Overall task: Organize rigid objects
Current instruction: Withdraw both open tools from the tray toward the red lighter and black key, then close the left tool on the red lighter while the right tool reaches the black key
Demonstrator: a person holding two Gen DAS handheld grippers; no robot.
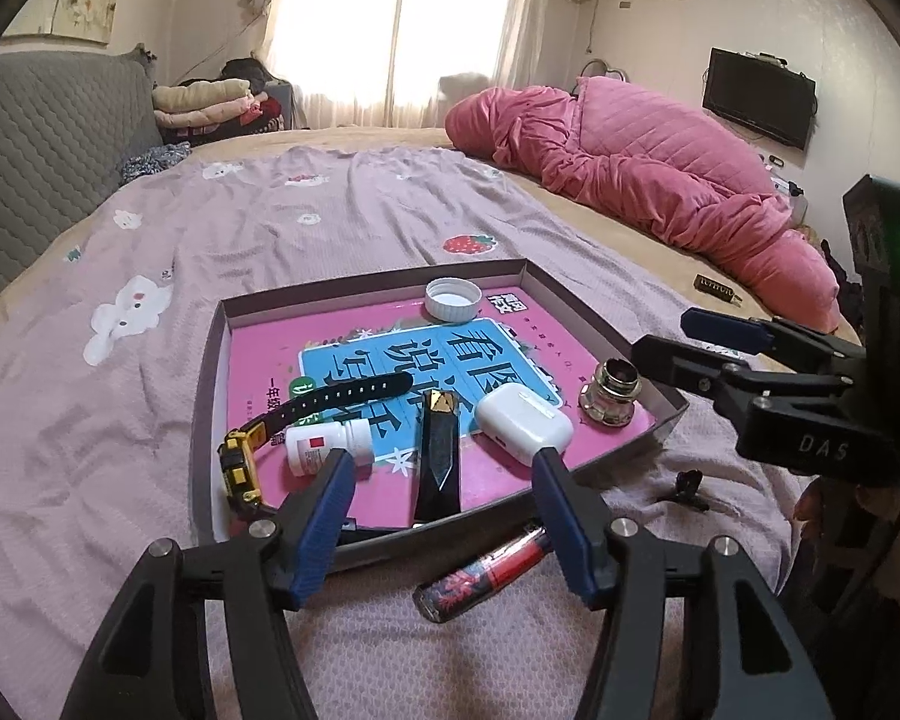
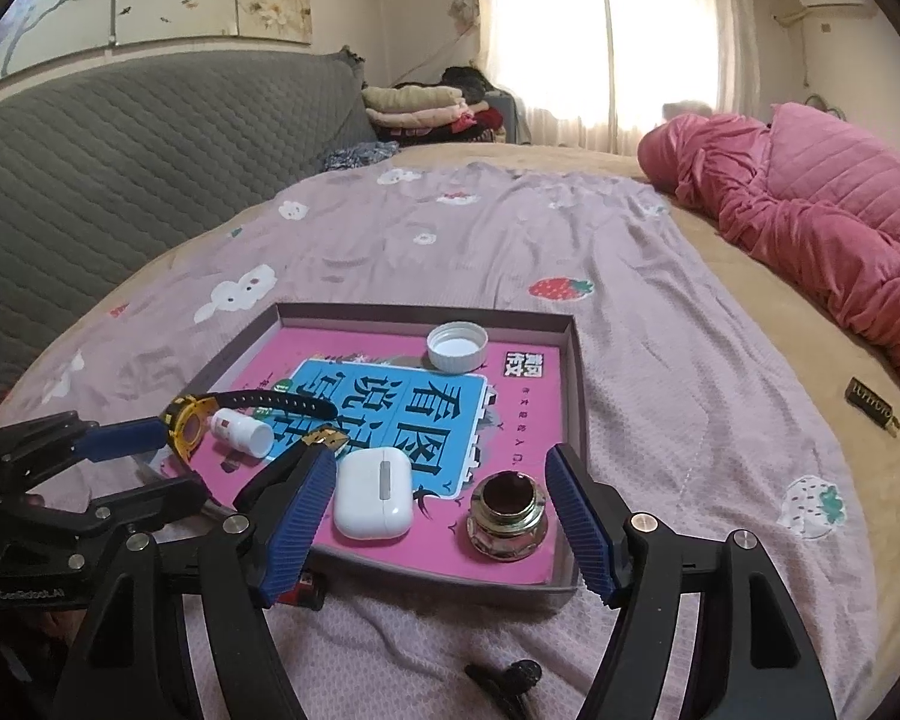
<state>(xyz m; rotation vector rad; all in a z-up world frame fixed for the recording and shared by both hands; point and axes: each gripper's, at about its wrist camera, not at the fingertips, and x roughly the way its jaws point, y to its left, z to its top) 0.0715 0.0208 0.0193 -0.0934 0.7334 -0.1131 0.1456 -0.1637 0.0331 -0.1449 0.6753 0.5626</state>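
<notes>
Grippers are both hanging above the near edge of a shallow tray (image 1: 210, 360) that is lying on a lilac bedspread (image 1: 330, 210). The left gripper (image 1: 441, 456) is standing released, nothing between its blue pads. Just beyond its fingertips, inside the tray, a black knife-shaped piece with a gold tip (image 1: 438, 456) is lying; a small white bottle (image 1: 324, 444) is sitting on its side just past the left finger, and a yellow-and-black watch (image 1: 243, 468) is resting further to that side. A white earbud case (image 1: 522, 426) is lying just beyond the right finger. A red-and-black tube (image 1: 486, 570) is lying on the bedspread outside the tray, under the gripper and next to its right finger.

The right gripper (image 2: 441, 480) is also standing wide and empty. Between its fingers, in the near corner of the tray, a glass ink jar (image 2: 507, 516) is sitting upright near the right finger, and the earbud case is lying beside the left finger. A white cap (image 2: 457, 347) is resting well ahead, by the tray's far wall. A small black clip (image 2: 504, 681) is lying on the bedspread below the gripper.
</notes>
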